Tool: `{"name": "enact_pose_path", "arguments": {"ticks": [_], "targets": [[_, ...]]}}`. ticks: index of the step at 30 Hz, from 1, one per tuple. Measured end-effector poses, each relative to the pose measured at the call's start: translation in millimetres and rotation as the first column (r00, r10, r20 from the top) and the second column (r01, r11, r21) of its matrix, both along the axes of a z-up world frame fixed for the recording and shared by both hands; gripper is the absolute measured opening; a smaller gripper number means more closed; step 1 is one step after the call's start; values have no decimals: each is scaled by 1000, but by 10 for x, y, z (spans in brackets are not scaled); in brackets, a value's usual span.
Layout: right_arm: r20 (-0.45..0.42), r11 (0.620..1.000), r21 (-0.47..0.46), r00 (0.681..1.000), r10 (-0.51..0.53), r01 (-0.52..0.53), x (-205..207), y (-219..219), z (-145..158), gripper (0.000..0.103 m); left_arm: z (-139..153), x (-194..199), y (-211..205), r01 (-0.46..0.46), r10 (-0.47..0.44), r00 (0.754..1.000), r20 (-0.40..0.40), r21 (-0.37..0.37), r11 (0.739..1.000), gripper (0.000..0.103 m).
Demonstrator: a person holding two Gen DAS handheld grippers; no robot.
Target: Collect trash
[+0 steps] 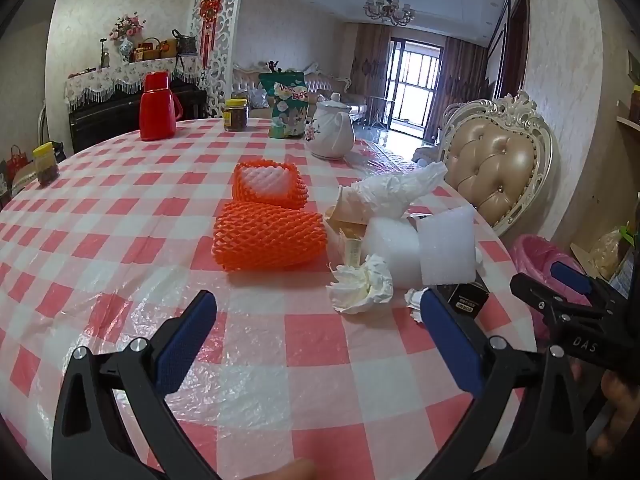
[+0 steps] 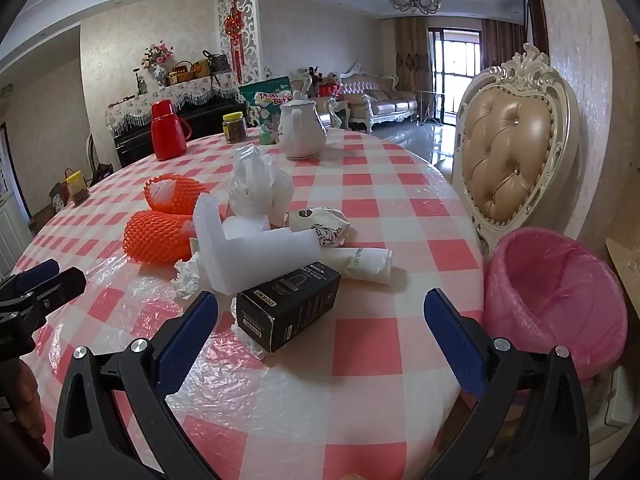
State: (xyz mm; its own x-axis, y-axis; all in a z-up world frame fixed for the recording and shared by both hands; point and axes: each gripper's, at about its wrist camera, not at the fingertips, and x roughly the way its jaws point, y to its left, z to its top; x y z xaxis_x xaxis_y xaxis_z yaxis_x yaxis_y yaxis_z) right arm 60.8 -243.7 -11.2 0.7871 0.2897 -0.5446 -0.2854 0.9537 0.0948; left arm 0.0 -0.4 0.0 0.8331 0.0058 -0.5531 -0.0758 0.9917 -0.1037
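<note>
- left gripper: jaws spread wide, nothing between the blue pads, pitched downward.
- right gripper: jaws likewise wide apart, pads gripping nothing, same downward pitch.
- the two grippers sit side by side, each visible at the edge of the other's view.
- a hand partly visible behind the left gripper.

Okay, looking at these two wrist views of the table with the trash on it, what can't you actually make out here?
- Bin: its bottom, right view, hidden by its own pink liner; in the left view the right gripper covers most of it.
- Black box: left view, mostly behind the foam.
- Box print: right view, too small to read.
- Table near edge: both views, hidden by the gripper bodies.
</note>
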Motion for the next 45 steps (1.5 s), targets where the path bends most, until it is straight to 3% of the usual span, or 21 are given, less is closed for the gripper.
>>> {"name": "enact_pose_path", "arguments": {"ticks": [45], "targets": [[2, 1000, 1, 1000, 0, 0, -2, -16, 5, 97, 14, -2, -20, 5, -5, 1000, -2, -4, 1000, 98]]}}
